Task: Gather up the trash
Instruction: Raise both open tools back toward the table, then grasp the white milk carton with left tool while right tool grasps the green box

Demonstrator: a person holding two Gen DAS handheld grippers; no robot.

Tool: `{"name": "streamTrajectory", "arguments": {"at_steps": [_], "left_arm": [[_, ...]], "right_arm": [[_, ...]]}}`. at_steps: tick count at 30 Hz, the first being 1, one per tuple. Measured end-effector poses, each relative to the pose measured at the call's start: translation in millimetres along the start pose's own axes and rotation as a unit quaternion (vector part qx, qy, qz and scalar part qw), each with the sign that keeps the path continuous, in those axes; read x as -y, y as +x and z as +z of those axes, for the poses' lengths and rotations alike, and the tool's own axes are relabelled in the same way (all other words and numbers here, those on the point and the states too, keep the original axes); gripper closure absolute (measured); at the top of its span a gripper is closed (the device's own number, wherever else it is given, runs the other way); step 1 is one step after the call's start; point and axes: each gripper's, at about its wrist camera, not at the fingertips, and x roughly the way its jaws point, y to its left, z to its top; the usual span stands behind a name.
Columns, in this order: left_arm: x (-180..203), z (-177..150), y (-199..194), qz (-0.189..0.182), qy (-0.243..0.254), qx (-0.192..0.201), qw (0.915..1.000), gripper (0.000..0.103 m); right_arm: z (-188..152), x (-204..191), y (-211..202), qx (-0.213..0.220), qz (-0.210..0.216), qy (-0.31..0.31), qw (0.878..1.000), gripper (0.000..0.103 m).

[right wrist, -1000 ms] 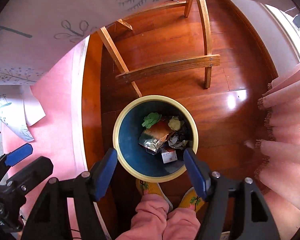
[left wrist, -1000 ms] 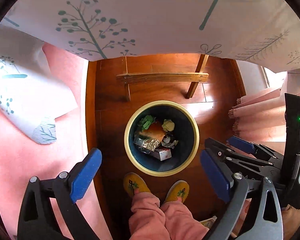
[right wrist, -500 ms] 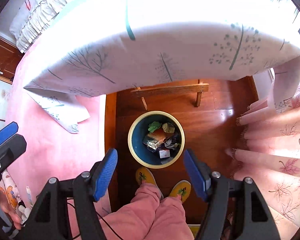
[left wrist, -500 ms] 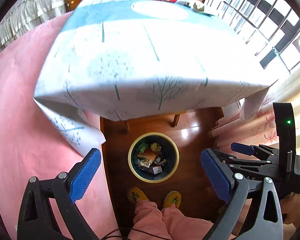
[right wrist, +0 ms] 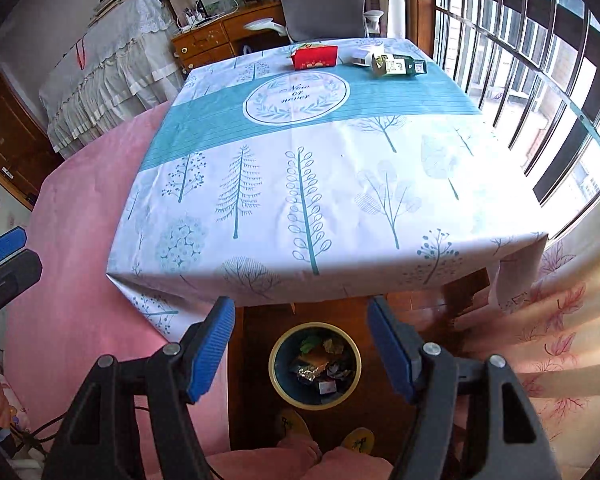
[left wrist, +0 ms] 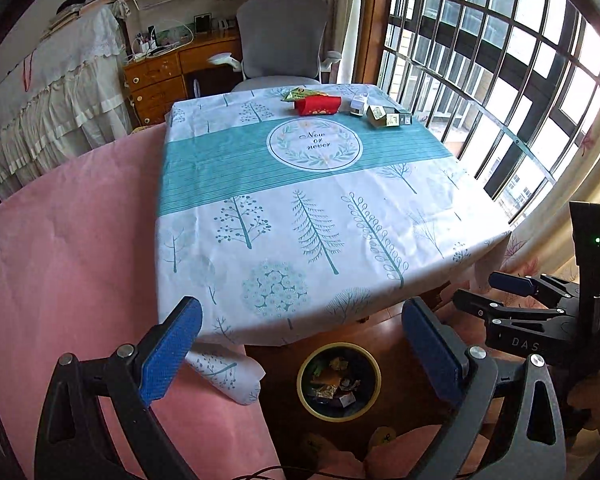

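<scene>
At six o'clock in both wrist views, nearest of all, the person's pink trouser legs and yellow slippers (right wrist: 359, 440) stand on the wooden floor. Just ahead of them the left gripper (left wrist: 300, 354) and the right gripper (right wrist: 300, 354) both stand spread wide with nothing between the blue pads. Below and between the fingers sits the bin (right wrist: 315, 366), a dark round tub with a pale yellow rim, on the floor at the near edge of the table and already holding crumpled wrappers, foil and a small carton.

Beyond it, toward twelve o'clock, stretches the tablecloth (right wrist: 300, 184), white with teal trees and a teal band, its near half bare. At the far edge lies the trash not yet collected: a red box (right wrist: 315, 57) at about twelve o'clock, a small white item (right wrist: 362, 55) just beside it toward one o'clock, then a green-and-tan carton (right wrist: 396, 65) lying on its side. In the left view a flat green wrapper (left wrist: 296, 93) pokes out behind the red box.

By their look these are empty packaging, so probably light, thin-walled and easily crushed. The boxes seem best taken across their narrower faces, with a modest squeeze; the wrapper is limp and would likely need pinching at a raised edge. Farthest back stand a grey office chair (left wrist: 281, 36) and a wooden desk.
</scene>
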Motion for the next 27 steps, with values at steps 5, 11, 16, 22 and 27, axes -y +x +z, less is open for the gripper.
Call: {"name": "streamTrajectory", "arguments": {"at_steps": [5,11,16,22,27], "left_arm": [[-9,12,-1,0.011,0.002,0.010,0.9999,0.004],[-7,32,-1,0.020,0.018,0.030,0.9992,0.004],[-4,62,9,0.022,0.014,0.040,0.9989,0.004],[7,114,47,0.038,0.013,0.040,0.9984,0.004],[26,174,108,0.051,0.001,0.009,0.9987,0.004]], "right_arm": [[19,-2,-9,0.013,-0.029,0.005,0.999,0.034],[50,2,-7,0.025,-0.034,0.016,0.999,0.034],[82,12,10,0.026,-0.018,0.028,0.999,0.034],[143,58,44,0.015,0.019,0.077,0.997,0.034],[206,119,99,-0.021,0.046,0.144,0.988,0.034]]}}
